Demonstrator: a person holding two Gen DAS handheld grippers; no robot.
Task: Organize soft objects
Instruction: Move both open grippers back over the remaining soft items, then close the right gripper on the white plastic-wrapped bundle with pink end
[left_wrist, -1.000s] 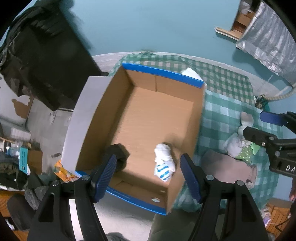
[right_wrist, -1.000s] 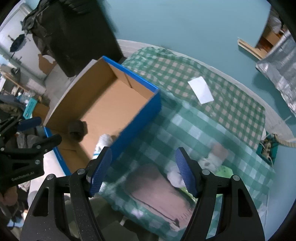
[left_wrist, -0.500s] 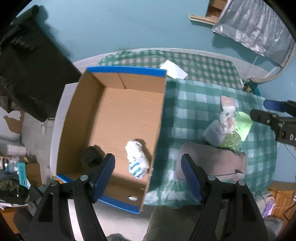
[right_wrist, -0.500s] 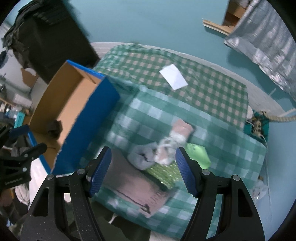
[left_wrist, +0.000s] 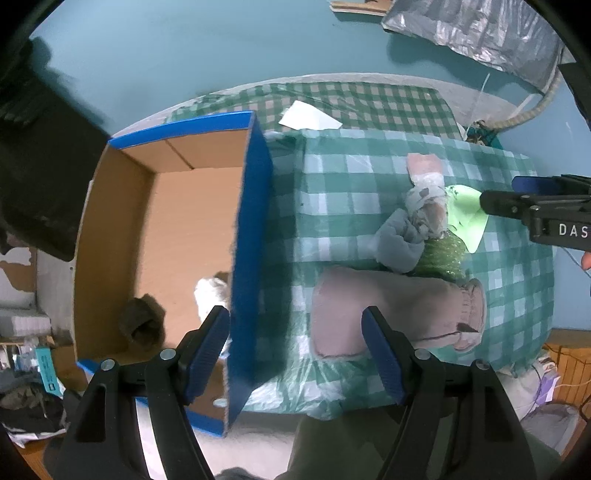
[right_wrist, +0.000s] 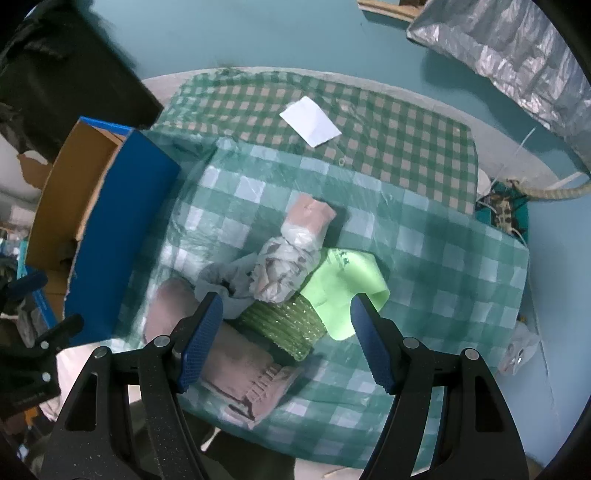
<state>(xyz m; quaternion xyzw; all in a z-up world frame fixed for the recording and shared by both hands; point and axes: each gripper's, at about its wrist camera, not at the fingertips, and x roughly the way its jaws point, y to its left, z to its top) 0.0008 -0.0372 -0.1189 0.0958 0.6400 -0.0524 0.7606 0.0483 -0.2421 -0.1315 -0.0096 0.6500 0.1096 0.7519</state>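
Reading "DAS": right gripper (left_wrist: 496, 192) casing lettering.

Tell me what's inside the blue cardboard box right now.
Inside the blue cardboard box: a dark rolled item and a white bundle, half hidden behind the box's near wall. The rest of the visible floor looks bare.

The blue-sided cardboard box (left_wrist: 255, 236) stands open, holding a dark balled item (left_wrist: 142, 323) and a white bundle (left_wrist: 210, 295) near its front wall. Beside the box, on the checked cloth, lies a flat pinkish-brown garment (right_wrist: 236, 363). Touching it, a pile comprises a grey sock (right_wrist: 225, 280), a knotted patterned bundle (right_wrist: 284, 266), a light green cloth (right_wrist: 347, 284) and a glittery green item (right_wrist: 288, 321).
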